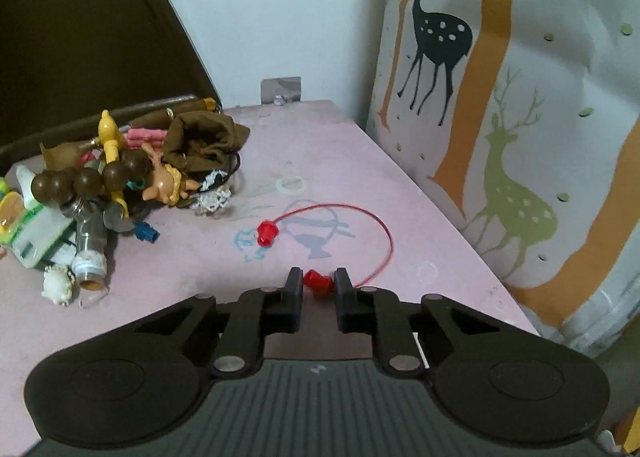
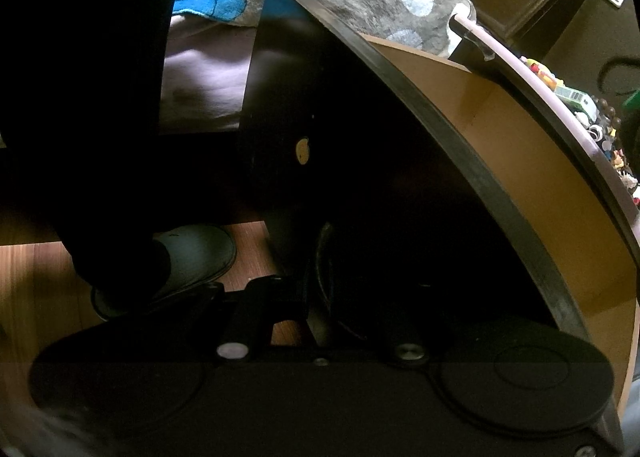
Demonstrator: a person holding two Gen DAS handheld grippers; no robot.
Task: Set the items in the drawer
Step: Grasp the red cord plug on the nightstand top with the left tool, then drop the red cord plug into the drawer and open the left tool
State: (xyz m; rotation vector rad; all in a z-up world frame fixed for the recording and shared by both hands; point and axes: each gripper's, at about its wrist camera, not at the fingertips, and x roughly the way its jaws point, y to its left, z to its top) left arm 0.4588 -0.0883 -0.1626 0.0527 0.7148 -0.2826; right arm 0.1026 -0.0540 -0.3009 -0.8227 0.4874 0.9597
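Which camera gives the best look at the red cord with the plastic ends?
The left wrist view. There the red cord loops across the pink tabletop, one red end lying free, the other between the fingers of the left gripper. The right wrist view shows nothing of the cord, only the dark open drawer and the floor.

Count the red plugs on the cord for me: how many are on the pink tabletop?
2. One red plug lies free mid-table, near the blue scribble. The other red plug sits between the left gripper fingers. The thin red cord joins them. None seem hidden.
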